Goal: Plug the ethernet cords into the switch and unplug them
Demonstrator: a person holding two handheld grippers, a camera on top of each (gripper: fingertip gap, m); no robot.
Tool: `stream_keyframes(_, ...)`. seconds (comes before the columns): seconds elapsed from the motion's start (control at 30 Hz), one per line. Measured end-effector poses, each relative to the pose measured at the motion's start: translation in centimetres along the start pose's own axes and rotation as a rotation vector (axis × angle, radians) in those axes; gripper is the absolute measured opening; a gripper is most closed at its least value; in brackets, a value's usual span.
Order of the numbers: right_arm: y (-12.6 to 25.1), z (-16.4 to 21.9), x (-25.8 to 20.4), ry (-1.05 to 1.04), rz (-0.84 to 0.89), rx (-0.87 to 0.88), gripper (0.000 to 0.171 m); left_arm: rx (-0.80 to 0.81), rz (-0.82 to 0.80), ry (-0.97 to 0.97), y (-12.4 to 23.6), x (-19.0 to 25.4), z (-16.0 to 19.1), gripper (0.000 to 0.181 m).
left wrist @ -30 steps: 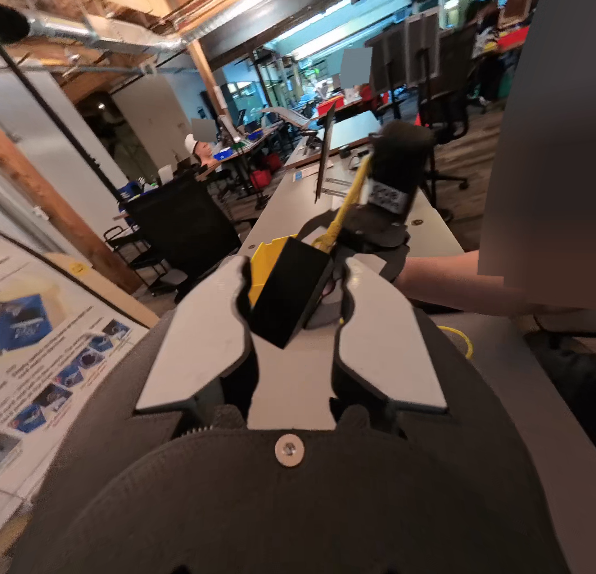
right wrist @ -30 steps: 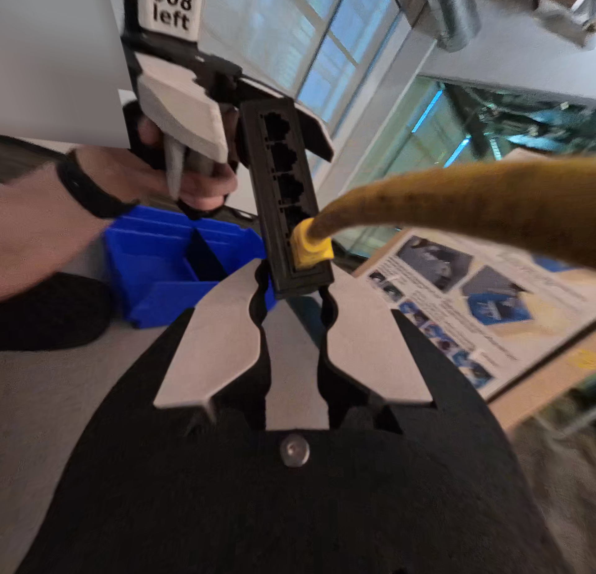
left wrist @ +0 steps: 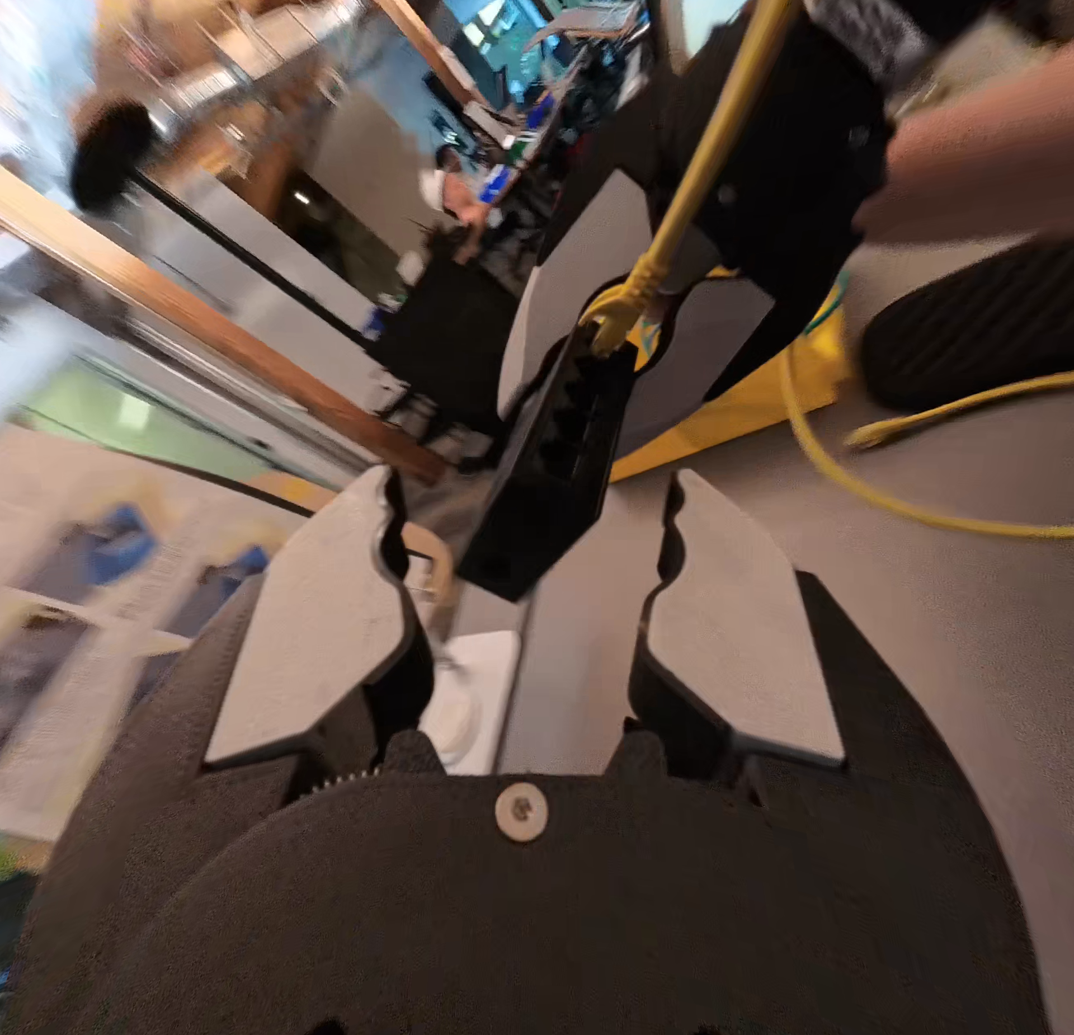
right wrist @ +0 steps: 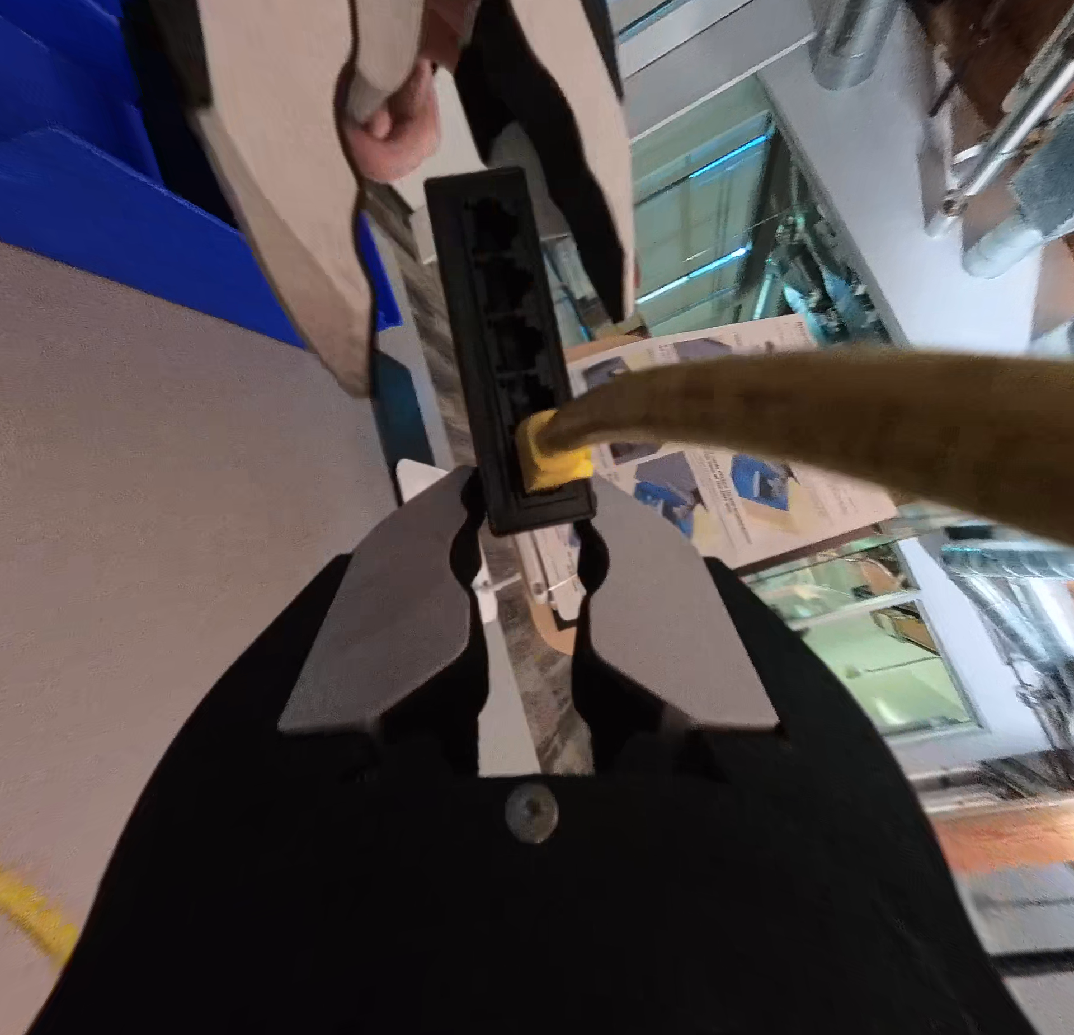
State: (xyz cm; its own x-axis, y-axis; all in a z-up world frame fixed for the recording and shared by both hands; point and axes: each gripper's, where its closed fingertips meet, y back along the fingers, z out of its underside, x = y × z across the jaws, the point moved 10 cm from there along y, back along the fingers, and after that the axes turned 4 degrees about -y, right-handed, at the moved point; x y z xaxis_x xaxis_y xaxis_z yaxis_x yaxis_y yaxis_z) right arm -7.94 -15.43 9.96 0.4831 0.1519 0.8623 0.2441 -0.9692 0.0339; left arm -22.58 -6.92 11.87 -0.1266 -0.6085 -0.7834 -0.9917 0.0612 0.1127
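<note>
The grey bench is smooth and matte. Above it, the right gripper pinches the near end of the switch, a slim black plastic box with a row of ports. The left gripper has its fingers spread, and the switch's other end hangs just ahead of them, ungripped. A yellow cord, round and rubbery, sits plugged into the end port. Risk: held at one end only, the switch may pivot or slip if the cord drags.

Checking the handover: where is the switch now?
In the right wrist view the black switch stands on end, its lower end between the right gripper's jaws.
</note>
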Motion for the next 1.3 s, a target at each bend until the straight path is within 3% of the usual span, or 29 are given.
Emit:
stream_keyframes(0.1, -0.2, -0.5, 0.1, 0.025, -0.066, -0.027, 0.030, 0.010, -0.038, -0.124, -0.9, 1.2, -0.3, 0.042)
stream_keyframes(0.17, -0.1, -0.7, 0.0, 0.051, -0.105, -0.038, 0.030, 0.014, -0.030, -0.186, -1.4, 1.8, 0.2, 0.033)
stream_keyframes(0.4, -0.5, 0.5, 0.1, 0.061, -0.072, -0.099, 0.031, -0.140, -0.097, -0.310, -2.7, 2.2, 0.8, 0.031)
stream_keyframes(0.57, -0.2, 1.4, 0.0, -0.037, 0.040, -0.181, 0.043, -0.297, -0.211, -0.381, -2.4, 1.0, 1.9, 0.031)
stream_keyframes(0.8, 0.0, -1.1, -0.6, 0.058, 0.144, -0.070, 0.040, -0.310, -0.195, -0.399, -2.7, 1.4, 1.7, 0.030)
stream_keyframes(0.87, 0.1, -1.1, -0.7, 0.125, 0.094, -0.078, 0.026, -0.313, -0.187, -0.396, -2.4, 1.2, 1.6, 0.030)
stream_keyframes(1.23, 0.9, -2.1, -0.3, 0.193, 0.002, -0.044, 0.024, -0.290, -0.155, -0.415, -1.7, 1.2, 1.2, 0.030)
stream_keyframes(1.27, 1.2, -2.3, -0.2, 0.193, 0.010, -0.034, 0.015, -0.304, -0.149, -0.416, -1.7, 1.2, 1.3, 0.030)
stream_keyframes(1.3, 1.3, -2.4, -0.1, 0.191, 0.005, -0.021, 0.017, -0.320, -0.151, -0.420, -1.7, 1.1, 1.4, 0.031)
